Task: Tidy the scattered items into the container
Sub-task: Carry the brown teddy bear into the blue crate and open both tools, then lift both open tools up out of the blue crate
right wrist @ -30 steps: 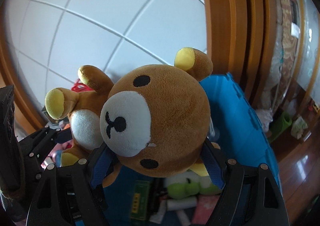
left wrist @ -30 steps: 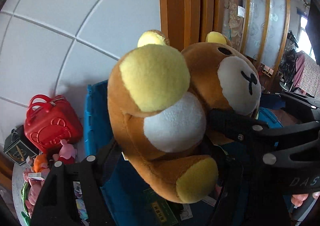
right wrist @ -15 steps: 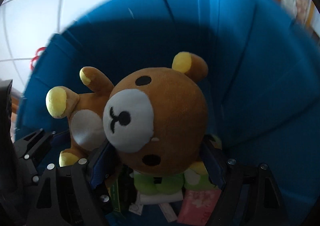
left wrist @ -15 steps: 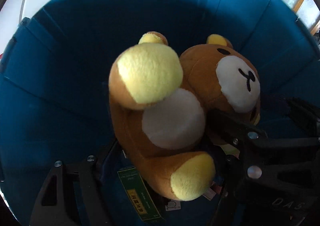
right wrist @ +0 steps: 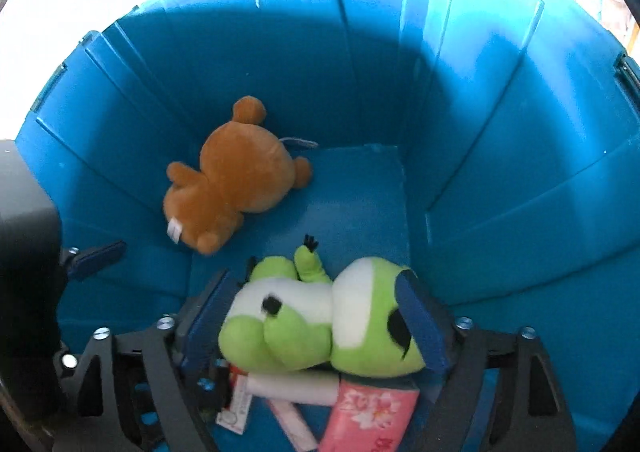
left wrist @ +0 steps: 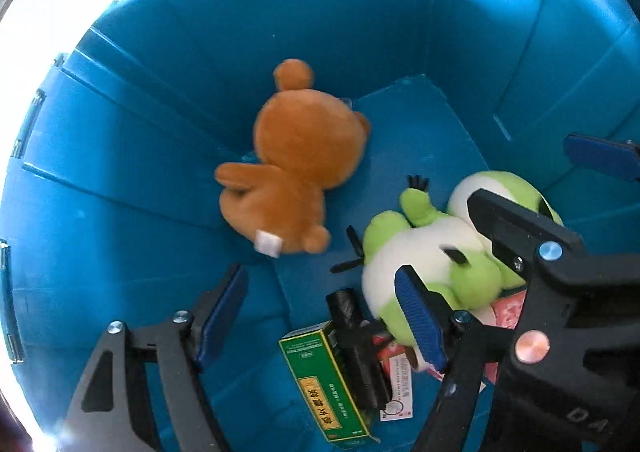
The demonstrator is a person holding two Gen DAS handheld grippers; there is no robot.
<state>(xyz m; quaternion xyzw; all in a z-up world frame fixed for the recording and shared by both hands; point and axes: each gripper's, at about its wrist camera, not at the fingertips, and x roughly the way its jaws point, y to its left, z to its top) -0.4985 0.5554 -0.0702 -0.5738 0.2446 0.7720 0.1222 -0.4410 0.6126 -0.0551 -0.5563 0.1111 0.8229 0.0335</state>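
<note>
Both grippers point down into the blue bin [left wrist: 120,156], whose ribbed walls fill each view.

The bear [left wrist: 296,160] lies face down on the bin floor at the far left, against the left wall, its back and a white tag showing. Nothing touches it.

The left gripper [left wrist: 320,316] hangs above the near part of the floor with its fingers spread wide and empty; the bear lies beyond them, well clear of both blue pads. In the right wrist view one of its pads shows at the left edge, also free of any object.

The right gripper [right wrist: 320,316] has its jaws opening. The frog [right wrist: 320,324], a green and white plush, lies on its back on the floor below, seen between the two pads in the right wrist view; whether the pads touch it cannot be told, though the left wrist view shows the gripper above the frog rather than around it.

Under and beside the frog, at the near end of the bin, lie a green box [left wrist: 328,384], a black roll [left wrist: 356,348], a pink tissue pack [right wrist: 368,416] and a white tube [right wrist: 296,388]
</note>
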